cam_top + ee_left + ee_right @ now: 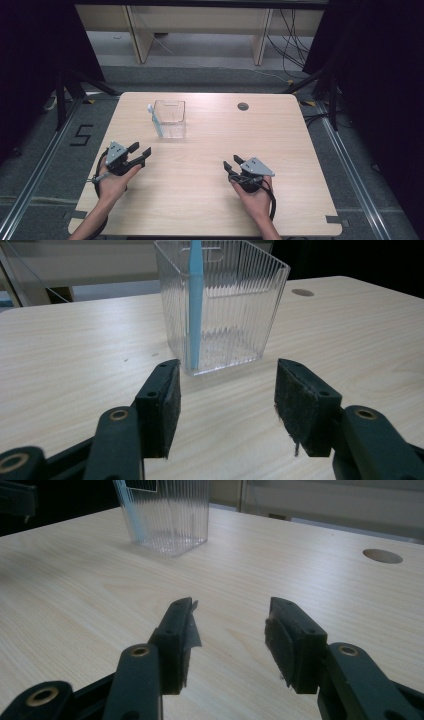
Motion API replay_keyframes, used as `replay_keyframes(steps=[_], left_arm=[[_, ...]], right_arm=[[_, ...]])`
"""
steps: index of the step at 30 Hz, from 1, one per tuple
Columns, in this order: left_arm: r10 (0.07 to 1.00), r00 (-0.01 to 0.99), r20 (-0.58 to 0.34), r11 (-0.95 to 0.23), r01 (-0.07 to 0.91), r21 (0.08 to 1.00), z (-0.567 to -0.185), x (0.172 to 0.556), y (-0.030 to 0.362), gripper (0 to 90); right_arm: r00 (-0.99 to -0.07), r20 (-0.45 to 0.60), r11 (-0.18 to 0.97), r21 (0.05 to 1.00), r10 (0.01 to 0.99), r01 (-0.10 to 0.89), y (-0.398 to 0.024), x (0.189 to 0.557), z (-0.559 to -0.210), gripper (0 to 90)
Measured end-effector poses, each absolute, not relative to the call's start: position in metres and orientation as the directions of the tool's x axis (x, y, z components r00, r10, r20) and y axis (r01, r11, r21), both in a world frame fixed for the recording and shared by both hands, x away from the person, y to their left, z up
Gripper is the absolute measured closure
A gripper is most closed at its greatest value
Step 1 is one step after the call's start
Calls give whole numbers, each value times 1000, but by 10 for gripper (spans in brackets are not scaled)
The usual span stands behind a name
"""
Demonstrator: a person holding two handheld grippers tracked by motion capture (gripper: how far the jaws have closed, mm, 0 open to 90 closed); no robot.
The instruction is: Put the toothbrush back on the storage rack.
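Note:
A clear ribbed plastic container [170, 118] [220, 300] [165, 512] stands on the far middle of the wooden table [210, 195]. A light blue toothbrush [154, 120] [195, 305] stands upright in it, leaning against its left wall. My left gripper [140, 152] [227, 390] hovers near the table's left edge, a short way in front of the container, open with nothing between its pads. My right gripper [231, 162] [230, 625] rests low at the front right, open and empty, pointing toward the container.
A round cable hole [243, 106] [382, 556] [303, 292] sits in the table's far right part. Dark curtains and stand legs flank the table, and cables lie on the floor behind it. Bare wood lies between the two grippers.

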State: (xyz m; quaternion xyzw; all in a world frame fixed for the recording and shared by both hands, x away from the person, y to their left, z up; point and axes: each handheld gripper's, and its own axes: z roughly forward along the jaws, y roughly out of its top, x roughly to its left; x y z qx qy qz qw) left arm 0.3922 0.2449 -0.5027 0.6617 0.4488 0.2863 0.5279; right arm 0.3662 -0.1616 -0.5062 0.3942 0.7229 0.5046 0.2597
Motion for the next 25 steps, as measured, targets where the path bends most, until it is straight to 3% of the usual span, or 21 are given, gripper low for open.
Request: replay_keyframes(steps=[18, 21, 22, 25], left_arm=[[906, 414, -94, -31, 286, 958, -523, 374, 255, 400], [908, 409, -91, -31, 281, 959, -523, 373, 255, 395], [909, 408, -91, -30, 281, 959, -523, 373, 255, 394], [912, 399, -96, -21, 279, 960, -523, 372, 256, 392]], right_arm=[[-569, 26, 180, 936, 822, 303, -161, 367, -508, 537], [-570, -12, 204, 940, 822, 274, -163, 368, -509, 537], [-567, 34, 172, 936, 823, 306, -161, 367, -510, 536], [-556, 30, 177, 932, 831, 316, -162, 366, -509, 536]])
